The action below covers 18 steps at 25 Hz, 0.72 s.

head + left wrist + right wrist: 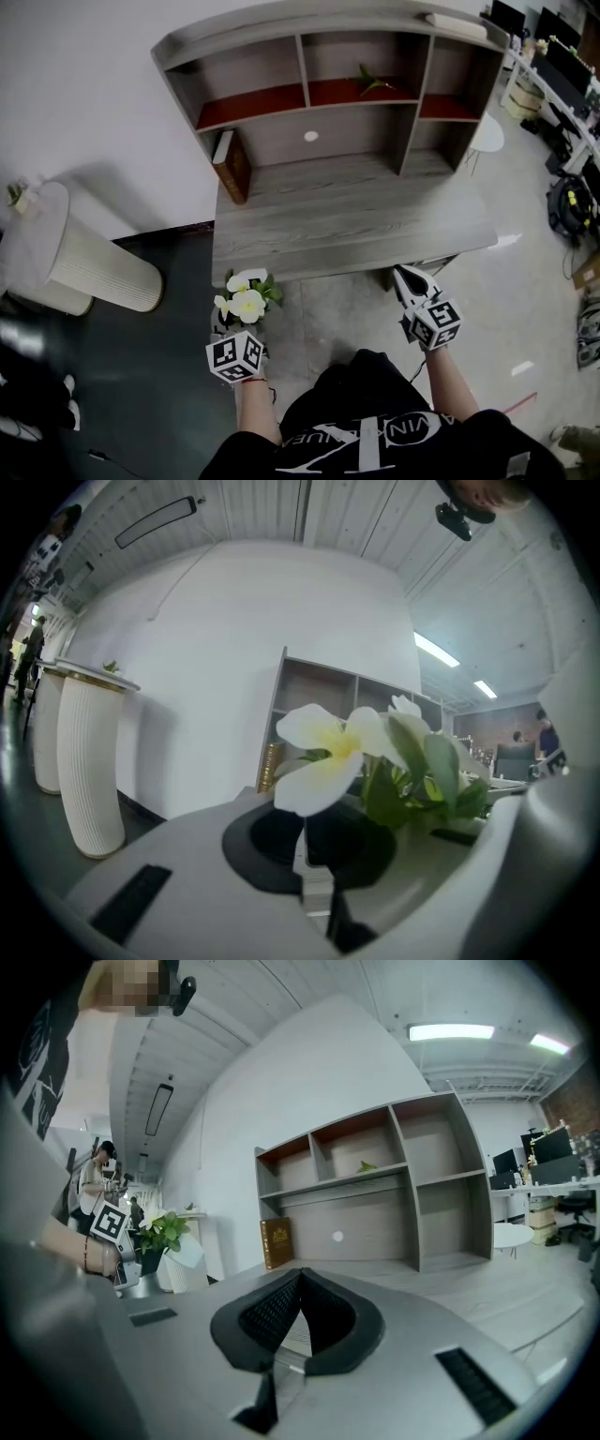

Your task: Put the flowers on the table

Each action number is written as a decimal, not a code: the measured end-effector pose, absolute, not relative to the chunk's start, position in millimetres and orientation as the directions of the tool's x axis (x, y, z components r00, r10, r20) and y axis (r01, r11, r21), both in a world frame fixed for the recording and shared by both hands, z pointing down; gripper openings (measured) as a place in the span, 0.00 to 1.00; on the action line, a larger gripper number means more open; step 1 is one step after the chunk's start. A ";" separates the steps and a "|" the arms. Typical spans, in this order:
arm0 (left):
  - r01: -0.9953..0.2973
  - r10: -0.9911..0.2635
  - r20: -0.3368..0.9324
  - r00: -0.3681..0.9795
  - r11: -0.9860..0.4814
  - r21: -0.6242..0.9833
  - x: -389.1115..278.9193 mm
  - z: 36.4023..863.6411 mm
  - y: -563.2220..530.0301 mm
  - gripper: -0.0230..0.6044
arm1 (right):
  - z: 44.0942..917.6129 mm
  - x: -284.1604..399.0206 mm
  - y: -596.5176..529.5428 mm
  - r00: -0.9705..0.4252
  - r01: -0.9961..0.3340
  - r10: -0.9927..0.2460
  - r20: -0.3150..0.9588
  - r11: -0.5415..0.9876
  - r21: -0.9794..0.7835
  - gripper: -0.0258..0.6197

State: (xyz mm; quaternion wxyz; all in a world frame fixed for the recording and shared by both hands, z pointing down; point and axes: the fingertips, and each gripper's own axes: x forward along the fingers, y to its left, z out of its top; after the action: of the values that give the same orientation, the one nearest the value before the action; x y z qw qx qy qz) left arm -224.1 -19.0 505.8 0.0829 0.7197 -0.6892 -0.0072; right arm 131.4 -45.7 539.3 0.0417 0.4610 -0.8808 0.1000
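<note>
White and yellow flowers with green leaves rise from my left gripper, held in the air just off the front left corner of the grey wooden table. In the left gripper view the flowers fill the space right over the closed jaws of the gripper. The right gripper view shows the flowers at the far left, with what looks like a dark pot under them. My right gripper hovers shut and empty at the table's front right edge, with its jaws pointed at the shelves.
A hutch of open shelves stands on the back of the table, with a brown book leaning at its left and a green sprig on a shelf. A white ribbed pedestal stands on the floor to the left. Office desks and monitors are at the far right.
</note>
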 end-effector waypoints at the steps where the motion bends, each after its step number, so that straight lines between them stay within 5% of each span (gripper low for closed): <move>1: -0.991 -0.992 0.113 0.050 -0.034 0.133 -225.0 510.1 -18.3 0.05 | 541.9 130.5 -47.1 -0.572 -0.820 -0.803 0.166 0.553 -0.148 0.06; 18: -0.986 -0.985 0.165 0.043 -0.015 0.169 -243.0 474.1 -124.2 0.05 | 522.2 85.3 -152.6 -0.637 -0.770 -0.762 0.116 0.623 -0.139 0.06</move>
State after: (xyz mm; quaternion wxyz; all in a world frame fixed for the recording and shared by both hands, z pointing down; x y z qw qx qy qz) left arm -243.0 -124.2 474.1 0.1189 0.7124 -0.6917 0.0003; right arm 85.3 -152.6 522.2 0.0230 0.4252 -0.9005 0.0881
